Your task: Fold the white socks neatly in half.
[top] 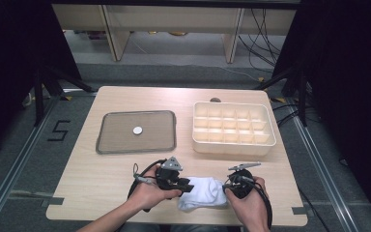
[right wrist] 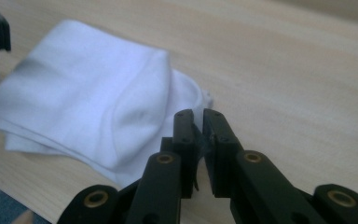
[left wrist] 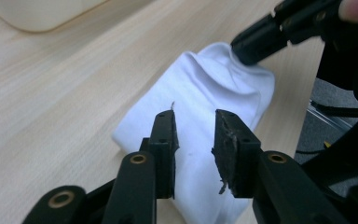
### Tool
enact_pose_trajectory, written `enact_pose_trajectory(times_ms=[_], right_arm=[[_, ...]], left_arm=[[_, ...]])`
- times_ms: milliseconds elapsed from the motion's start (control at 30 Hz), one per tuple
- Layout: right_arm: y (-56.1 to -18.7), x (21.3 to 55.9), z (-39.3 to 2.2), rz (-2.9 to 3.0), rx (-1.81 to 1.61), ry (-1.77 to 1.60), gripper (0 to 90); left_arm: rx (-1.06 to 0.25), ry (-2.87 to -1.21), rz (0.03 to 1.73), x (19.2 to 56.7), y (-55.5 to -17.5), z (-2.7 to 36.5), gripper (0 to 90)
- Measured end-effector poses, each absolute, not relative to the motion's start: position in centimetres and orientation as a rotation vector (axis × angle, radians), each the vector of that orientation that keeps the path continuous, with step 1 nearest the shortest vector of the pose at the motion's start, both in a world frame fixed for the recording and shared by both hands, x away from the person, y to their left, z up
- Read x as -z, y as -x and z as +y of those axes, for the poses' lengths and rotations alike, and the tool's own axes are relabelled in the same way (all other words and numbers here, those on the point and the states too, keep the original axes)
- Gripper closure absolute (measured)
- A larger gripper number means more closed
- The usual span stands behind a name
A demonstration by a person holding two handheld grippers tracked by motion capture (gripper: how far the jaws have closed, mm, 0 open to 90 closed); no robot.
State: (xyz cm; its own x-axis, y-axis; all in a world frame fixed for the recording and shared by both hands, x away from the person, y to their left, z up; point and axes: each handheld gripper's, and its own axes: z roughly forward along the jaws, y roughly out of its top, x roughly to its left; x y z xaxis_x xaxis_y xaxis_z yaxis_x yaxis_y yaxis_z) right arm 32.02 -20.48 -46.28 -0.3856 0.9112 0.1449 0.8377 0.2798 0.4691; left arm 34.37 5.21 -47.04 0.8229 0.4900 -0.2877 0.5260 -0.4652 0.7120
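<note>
A folded white cloth (top: 202,192) is lying on the wooden table (top: 125,166), close to the edge where the person is sitting. Both hands are next to the cloth, one on each side.

In the high view, the left gripper (top: 179,184) is sitting at the cloth's left end and the right gripper (top: 228,186) at its right end. This view is also showing things far behind the cloth. There is a flat grey tray (top: 107,140) with a small white disc (top: 137,130) lying in it, and a cream box with many small compartments (top: 233,145). The box is to the right of the tray.

The left gripper view is looking from up close. Here the left gripper (left wrist: 195,135) is hanging just over the cloth (left wrist: 205,88). Its two black jaws are standing apart with a gap between them, and nothing is pinched in the gap. The right gripper (left wrist: 242,49) is showing farther off in this view, with its black tip touching the far end of the cloth.

The right gripper view is showing the right gripper (right wrist: 196,128) with its jaws almost together. Their tips are right at the edge of the cloth (right wrist: 88,98). I cannot tell if a bit of cloth is caught between them.
</note>
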Motion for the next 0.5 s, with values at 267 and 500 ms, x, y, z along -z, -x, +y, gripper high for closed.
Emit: enact_pose_trajectory(times_ms=[267, 500], right_arm=[[-31.9, 44.6, -18.1, 2.438, -0.785, -1.533, 78.0], [-32.6, 46.6, -17.0, 2.496, -0.706, -1.526, 67.3]], left_arm=[[0.088, -2.14, 0.733, 47.5, -33.7, 5.4, 72.5], [0.114, -2.166, 0.709, 48.5, -33.4, 4.9, 74.4]])
